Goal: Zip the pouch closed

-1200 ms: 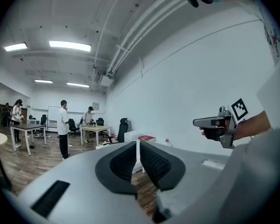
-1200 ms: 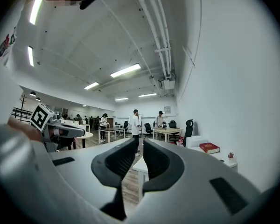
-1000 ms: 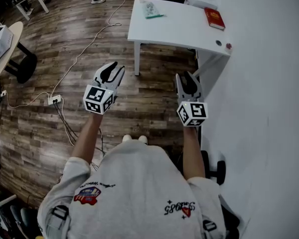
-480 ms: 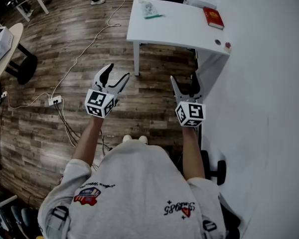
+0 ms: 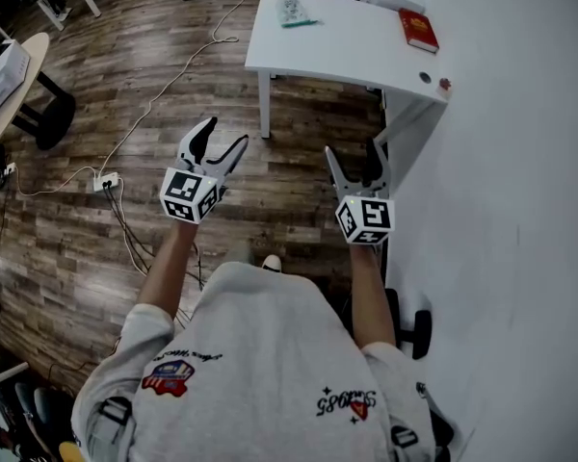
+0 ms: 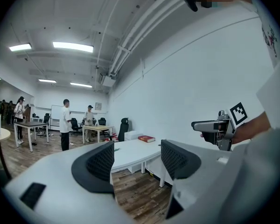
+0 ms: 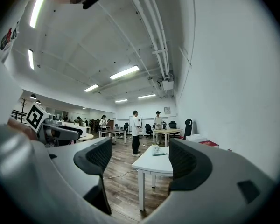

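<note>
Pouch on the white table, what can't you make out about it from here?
- Head view: the pouch is too small to show its zip or whether it is open.
- Right gripper view: same pouch, tiny and far; zip unreadable.
- Contents: too small in both.

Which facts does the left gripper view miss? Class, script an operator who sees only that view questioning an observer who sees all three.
Operator: I see a white table with a red book. Is anything else on it?
Observer: Yes. In the head view a small clear pouch lies near the table's left end, apart from the book at the right end.
Operator: I see the right gripper only side-on. Is it open or shut?
Observer: Its own view shows it open, with nothing between the jaws, only the table far ahead.
</note>
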A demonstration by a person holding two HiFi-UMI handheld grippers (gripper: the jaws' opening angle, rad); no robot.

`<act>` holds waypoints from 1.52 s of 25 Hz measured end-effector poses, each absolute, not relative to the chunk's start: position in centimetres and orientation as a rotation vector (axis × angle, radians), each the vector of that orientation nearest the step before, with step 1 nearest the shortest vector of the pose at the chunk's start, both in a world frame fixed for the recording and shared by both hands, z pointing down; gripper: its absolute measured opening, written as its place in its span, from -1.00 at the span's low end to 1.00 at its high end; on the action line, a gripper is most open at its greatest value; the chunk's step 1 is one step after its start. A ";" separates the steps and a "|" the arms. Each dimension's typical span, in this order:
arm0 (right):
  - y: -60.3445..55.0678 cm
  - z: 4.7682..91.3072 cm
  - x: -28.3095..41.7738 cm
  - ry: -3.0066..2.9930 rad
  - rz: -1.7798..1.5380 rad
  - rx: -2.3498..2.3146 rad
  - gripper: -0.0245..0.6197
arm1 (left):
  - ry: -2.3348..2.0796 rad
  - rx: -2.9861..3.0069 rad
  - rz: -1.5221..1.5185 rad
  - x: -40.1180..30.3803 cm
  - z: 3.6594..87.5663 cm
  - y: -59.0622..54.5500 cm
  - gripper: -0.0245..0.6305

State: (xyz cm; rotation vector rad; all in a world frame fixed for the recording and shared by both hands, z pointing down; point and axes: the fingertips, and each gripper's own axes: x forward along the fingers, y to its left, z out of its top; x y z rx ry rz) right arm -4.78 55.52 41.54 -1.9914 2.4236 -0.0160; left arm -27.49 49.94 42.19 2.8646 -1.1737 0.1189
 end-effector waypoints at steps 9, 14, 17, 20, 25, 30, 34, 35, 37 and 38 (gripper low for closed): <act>54.0 42.4 -3.5 2.443 -0.028 -1.958 0.22 | -1.201 2.837 0.122 -26.1 43.1 48.9 -0.02; 51.0 43.4 -2.2 2.430 -0.040 -1.968 0.20 | -1.171 2.845 0.138 -24.3 44.2 46.0 -0.02; 48.3 43.9 -1.5 2.426 -0.048 -1.980 0.20 | -1.156 2.852 0.134 -23.2 44.6 43.0 -0.02; 45.4 43.9 -0.4 2.432 -0.044 -1.988 0.20 | -1.139 2.859 0.126 -21.6 44.7 39.6 -0.02; 38.9 44.0 1.5 2.428 -0.053 -2.019 0.19 | -1.087 2.883 0.128 -19.0 44.8 32.7 -0.02; 31.4 43.7 3.1 2.413 -0.061 -2.054 0.19 | -1.052 2.887 0.125 -17.2 44.6 24.6 -0.02; 25.9 43.4 3.9 2.401 -0.063 -2.075 0.18 | -1.016 2.889 0.141 -15.9 44.8 18.8 -0.02; 24.6 43.3 4.0 2.400 -0.061 -2.079 0.18 | -1.008 2.890 0.145 -15.6 44.8 17.5 -0.02; 22.4 43.0 4.2 2.397 -0.055 -2.087 0.18 | -0.993 2.892 0.143 -15.2 44.8 15.1 -0.02; 21.3 42.8 4.3 2.396 -0.052 -2.090 0.18 | -0.987 2.894 0.142 -15.0 44.8 14.0 -0.02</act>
